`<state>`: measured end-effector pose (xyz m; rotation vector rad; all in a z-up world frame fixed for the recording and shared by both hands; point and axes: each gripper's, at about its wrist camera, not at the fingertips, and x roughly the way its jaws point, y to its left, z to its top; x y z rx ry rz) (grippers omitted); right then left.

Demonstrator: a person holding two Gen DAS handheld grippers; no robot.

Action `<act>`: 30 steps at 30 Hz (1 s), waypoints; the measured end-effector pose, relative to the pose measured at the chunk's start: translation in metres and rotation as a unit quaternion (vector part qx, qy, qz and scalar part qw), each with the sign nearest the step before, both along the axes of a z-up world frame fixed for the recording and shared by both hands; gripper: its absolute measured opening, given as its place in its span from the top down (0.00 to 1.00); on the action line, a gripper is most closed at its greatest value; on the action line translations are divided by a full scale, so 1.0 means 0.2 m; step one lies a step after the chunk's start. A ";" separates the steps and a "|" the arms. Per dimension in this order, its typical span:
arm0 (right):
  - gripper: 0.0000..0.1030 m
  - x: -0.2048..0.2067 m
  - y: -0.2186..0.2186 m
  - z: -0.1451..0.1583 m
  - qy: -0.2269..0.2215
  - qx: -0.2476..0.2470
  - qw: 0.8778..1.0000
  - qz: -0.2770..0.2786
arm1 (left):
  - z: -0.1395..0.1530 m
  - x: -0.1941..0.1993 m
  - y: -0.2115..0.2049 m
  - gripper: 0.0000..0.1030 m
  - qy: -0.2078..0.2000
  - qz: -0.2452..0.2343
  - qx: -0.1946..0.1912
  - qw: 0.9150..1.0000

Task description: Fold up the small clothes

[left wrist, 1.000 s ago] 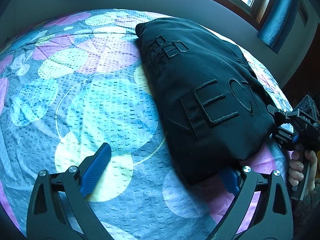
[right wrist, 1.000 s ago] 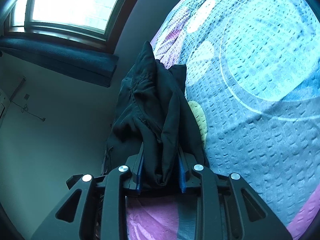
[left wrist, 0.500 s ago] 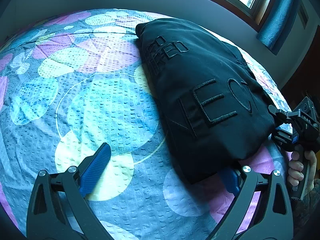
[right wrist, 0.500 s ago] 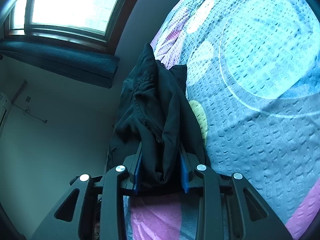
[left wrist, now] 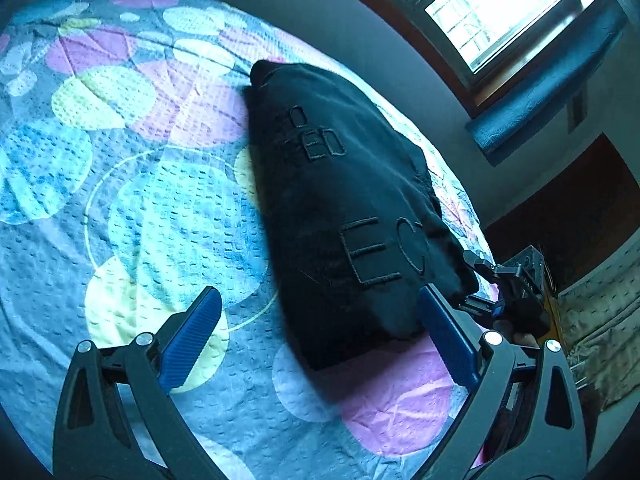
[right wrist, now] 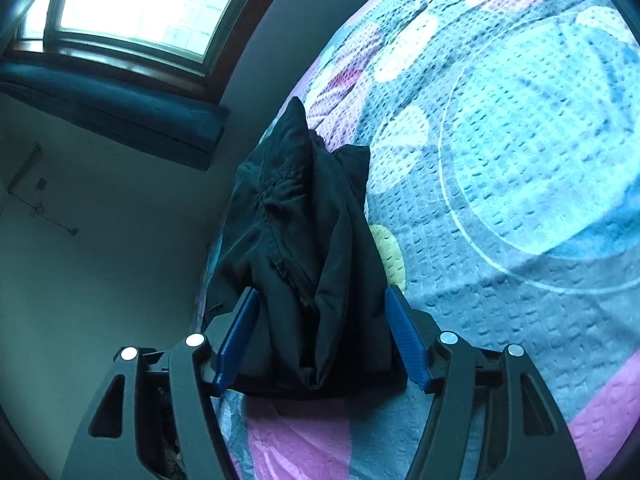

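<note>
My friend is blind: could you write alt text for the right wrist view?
A bunched black garment lies between the open blue fingers of the right gripper, on a bedspread with pastel circles. A bright window is upper left.

The black folded cloth garment (left wrist: 352, 216) looked matt and soft, with raised stitched lettering on its upper face and puckered seams at its bunched end. The multicoloured puckered bedspread (left wrist: 168, 216) was rough, dimpled cloth. The left gripper (left wrist: 320, 336) and right gripper (right wrist: 320, 340) had matt black plastic frames, shiny metal screw heads and ribbed blue pads (right wrist: 404, 340).
</note>
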<state>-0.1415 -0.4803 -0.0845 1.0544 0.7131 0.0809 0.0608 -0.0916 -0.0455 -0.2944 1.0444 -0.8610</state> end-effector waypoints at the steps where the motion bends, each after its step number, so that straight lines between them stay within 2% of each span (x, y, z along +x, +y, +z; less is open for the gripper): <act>1: 0.35 0.03 0.00 0.00 0.004 -0.006 1.000 0.006 | -0.04 0.03 -0.03 0.05 0.015 -0.001 0.003 1.000; 4: 0.31 0.11 0.02 0.00 0.014 -0.023 0.999 0.029 | -0.08 0.08 -0.07 0.05 0.051 -0.001 -0.021 0.998; 7: 0.27 0.18 0.07 0.00 0.018 -0.043 0.998 0.049 | -0.07 0.10 -0.11 0.05 0.056 -0.007 -0.027 0.998; 10: 0.25 0.24 0.14 0.02 0.019 -0.057 0.996 0.069 | -0.07 0.08 -0.17 0.05 0.058 -0.041 -0.033 0.997; 12: 0.25 0.26 0.16 0.03 0.020 -0.061 0.995 0.075 | -0.08 0.06 -0.21 0.05 0.050 -0.059 -0.021 0.997; 14: 0.25 0.27 0.15 0.03 0.014 -0.046 0.996 0.077 | -0.09 0.06 -0.24 0.05 0.038 -0.058 0.002 0.998; 18: 0.26 0.25 0.04 -0.02 -0.009 0.039 0.997 0.060 | -0.11 0.09 -0.26 0.05 0.046 -0.065 -0.002 0.997; 19: 0.27 0.26 0.03 -0.02 -0.007 0.049 0.997 0.060 | -0.11 0.08 -0.27 0.06 0.039 -0.068 0.005 0.997; 20: 0.28 0.27 0.03 -0.02 -0.001 0.044 0.997 0.064 | -0.10 0.08 -0.29 0.12 0.027 -0.069 0.017 0.997; 21: 0.42 0.30 0.05 -0.02 0.006 0.029 0.997 0.069 | -0.10 0.07 -0.31 0.24 0.015 -0.069 0.029 0.997; 22: 0.55 0.32 0.08 -0.02 0.021 0.009 0.997 0.075 | -0.09 0.06 -0.32 0.25 0.008 -0.070 0.037 0.997; 23: 0.59 0.34 0.10 -0.03 0.033 0.006 0.996 0.078 | -0.08 0.05 -0.33 0.29 0.001 -0.067 0.043 0.997; 26: 0.67 0.33 0.15 0.01 0.019 0.007 0.998 0.067 | -0.03 0.02 -0.33 0.35 -0.030 -0.058 0.064 0.996; 30: 0.69 0.33 0.24 0.03 0.020 -0.031 0.996 0.080 | -0.03 0.03 -0.29 0.36 -0.046 -0.064 0.070 0.994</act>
